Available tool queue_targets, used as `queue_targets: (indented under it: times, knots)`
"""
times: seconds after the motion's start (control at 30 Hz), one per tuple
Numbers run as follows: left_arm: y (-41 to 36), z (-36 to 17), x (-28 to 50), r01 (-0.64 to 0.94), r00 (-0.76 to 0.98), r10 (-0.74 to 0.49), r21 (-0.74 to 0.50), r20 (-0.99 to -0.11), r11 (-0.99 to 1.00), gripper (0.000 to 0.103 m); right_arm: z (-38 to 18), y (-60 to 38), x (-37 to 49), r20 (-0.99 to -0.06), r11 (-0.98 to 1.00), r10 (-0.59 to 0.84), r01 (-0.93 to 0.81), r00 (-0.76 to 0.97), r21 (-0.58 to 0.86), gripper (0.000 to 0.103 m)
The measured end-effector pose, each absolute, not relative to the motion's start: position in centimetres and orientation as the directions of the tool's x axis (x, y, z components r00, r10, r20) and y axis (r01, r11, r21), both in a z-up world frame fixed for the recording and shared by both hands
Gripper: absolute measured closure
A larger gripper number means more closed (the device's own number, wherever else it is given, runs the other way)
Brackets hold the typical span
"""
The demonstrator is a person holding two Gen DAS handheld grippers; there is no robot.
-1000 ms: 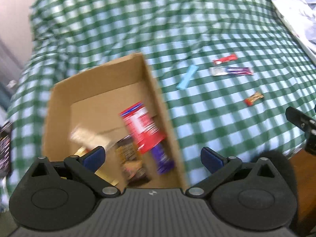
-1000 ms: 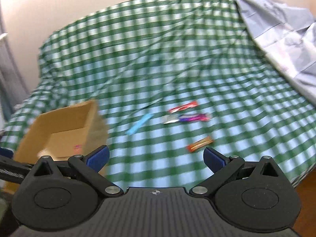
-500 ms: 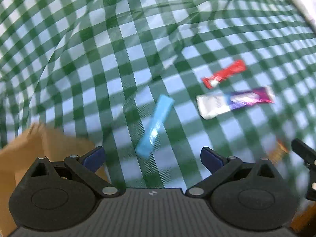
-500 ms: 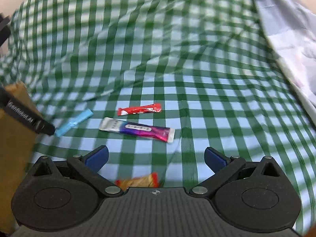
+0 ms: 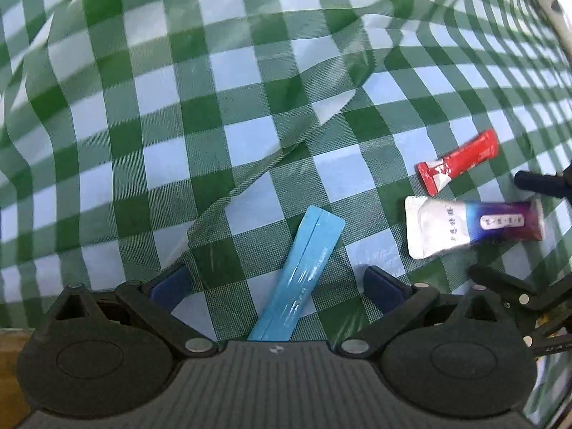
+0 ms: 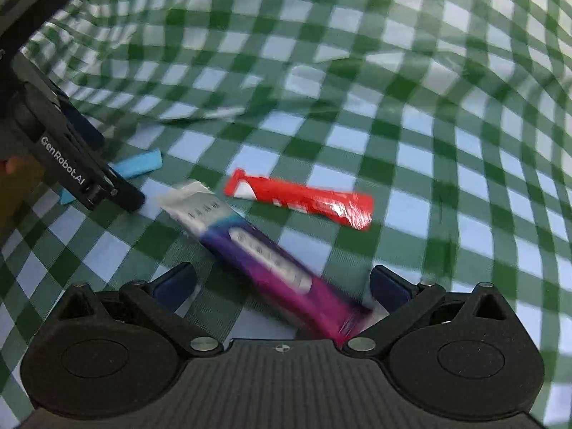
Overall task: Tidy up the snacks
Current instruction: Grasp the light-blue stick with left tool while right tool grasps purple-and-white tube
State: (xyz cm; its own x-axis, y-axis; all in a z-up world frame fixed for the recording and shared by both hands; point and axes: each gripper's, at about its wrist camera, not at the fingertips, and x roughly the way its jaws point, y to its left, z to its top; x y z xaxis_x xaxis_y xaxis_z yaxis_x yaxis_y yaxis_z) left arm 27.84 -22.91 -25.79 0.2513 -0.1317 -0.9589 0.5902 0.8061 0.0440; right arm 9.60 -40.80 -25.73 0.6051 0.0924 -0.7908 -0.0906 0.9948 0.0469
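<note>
My left gripper (image 5: 275, 282) is open, low over the green checked cloth (image 5: 250, 89), with a light blue snack stick (image 5: 300, 279) lying between its jaws. My right gripper (image 6: 282, 282) is open, with a white and purple snack bar (image 6: 257, 246) lying slantwise between its jaws. A red snack packet (image 6: 304, 200) lies just beyond the bar. In the left wrist view the bar (image 5: 472, 228) and the red packet (image 5: 457, 166) lie to the right. The left gripper's body (image 6: 68, 164) shows at the left of the right wrist view, above the blue stick (image 6: 139, 166).
The cloth is creased, with a raised fold (image 5: 286, 143) running just beyond the blue stick. A brown cardboard edge (image 5: 10, 375) shows at the lower left of the left wrist view. The right gripper's parts (image 5: 536, 293) show at that view's right edge.
Both grippers have moved forward and down, away from the cardboard box. The blue stick now lies between the left jaws and the purple bar between the right jaws.
</note>
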Motion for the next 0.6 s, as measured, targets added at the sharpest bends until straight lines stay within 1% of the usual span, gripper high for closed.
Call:
queue_targets:
  times: [0.2,0.23,0.27,0.3,0.33,0.37,0.4,0.43,0.47,0.5,0.53,0.57,0.6]
  knots:
    - [-22.8,-25.6,28.0,0.585,0.254,-0.121,0.053,-0.96,0.809,0.0,-25.6,-40.7,9.7,-0.785,0.994,0.097,-0.097,0.612,0.047,0.0]
    - [-22.7,-25.5,28.0,0.58,0.253,-0.118,0.053,-0.96,0.813,0.002,-25.6,-40.7,9.8,-0.786,0.994,0.096,-0.095,0.611,0.048,0.0]
    - [-22.7,-25.3,27.8,0.579,0.25,-0.126,0.044,-0.96,0.814,0.009,-25.6,-40.6,9.8,-0.787,0.994,0.094,-0.095,0.61,0.045,0.001]
    - [-22.6,-24.8,27.3,0.579,0.263,-0.138,0.042,-0.955,0.814,0.025,-25.6,-40.6,9.8,-0.788,0.995,0.093,-0.094,0.608,0.045,0.002]
    - [-22.5,-24.3,27.0,0.584,0.273,-0.148,0.041,-0.95,0.811,0.037,-25.5,-40.6,9.6,-0.785,0.994,0.098,-0.094,0.611,0.051,0.012]
    - [-22.6,-23.8,26.8,0.587,0.277,-0.155,0.039,-0.948,0.809,0.07,-25.2,-40.5,9.2,-0.779,0.993,0.111,-0.102,0.618,0.06,0.027]
    - [-22.6,-23.5,26.6,0.579,0.269,-0.158,0.028,-0.95,0.815,0.087,-24.9,-40.3,9.0,-0.775,0.992,0.118,-0.107,0.62,0.065,0.034]
    - [-22.5,-23.4,26.5,0.568,0.258,-0.157,0.018,-0.953,0.823,0.087,-24.7,-40.2,8.8,-0.775,0.992,0.119,-0.104,0.621,0.068,0.048]
    - [-22.4,-23.2,26.3,0.561,0.253,-0.155,0.014,-0.955,0.828,0.089,-24.5,-40.2,8.7,-0.775,0.992,0.123,-0.099,0.62,0.078,0.06]
    - [-22.3,-23.1,26.1,0.562,0.257,-0.151,0.02,-0.954,0.827,0.09,-24.3,-40.1,8.6,-0.777,0.992,0.122,-0.087,0.618,0.086,0.065]
    - [-22.2,-22.7,25.5,0.566,0.268,-0.15,0.029,-0.952,0.824,0.09,-24.2,-40.0,8.5,-0.78,0.993,0.117,-0.074,0.615,0.091,0.074]
    - [-22.0,-22.1,25.1,0.57,0.274,-0.156,0.03,-0.949,0.821,0.09,-24.1,-39.7,8.4,-0.784,0.994,0.106,-0.059,0.612,0.089,0.08]
    - [-21.8,-21.3,24.4,0.573,0.281,-0.167,0.026,-0.945,0.819,0.09,-23.9,-39.4,8.2,-0.786,0.995,0.098,-0.048,0.61,0.086,0.081]
